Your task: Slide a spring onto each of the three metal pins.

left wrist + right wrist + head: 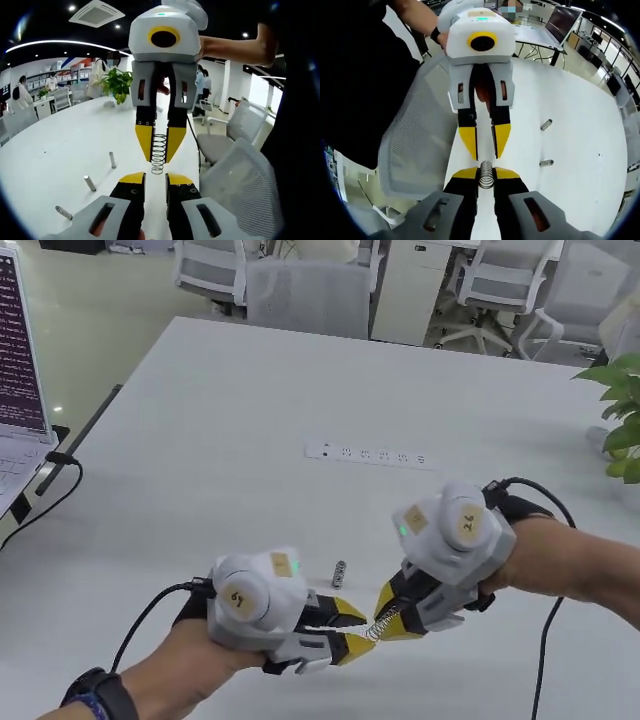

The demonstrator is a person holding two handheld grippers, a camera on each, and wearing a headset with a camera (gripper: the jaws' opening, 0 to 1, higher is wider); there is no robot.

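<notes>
Right now my two claws meet tip to tip, low over the white table [250,440], each pointing at the other. My right claw [486,174] is clamped on the spring [158,155], which sits pinched between its yellow tips. In the right gripper view I look straight into the spring's round end. In the left gripper view the coil hangs out of those tips toward my left claw [156,179] and ends just short of it, with a little table showing between.

My left claw's jaws stand narrow, with only a thin slot between the yellow tips. I cannot tell whether anything is gripped in that slot. In the head view a pale streak runs along it toward the spring, but it could be metal or just the table showing through.

Off to the left of my left claw, three small pins sit on the table in a loose row, well apart from the spring: a near pin [63,212] lying flat and looking ribbed, a middle pin [90,183], and a far pin [112,160]. Beyond both claws a white power strip [368,454] lies on the table.
</notes>
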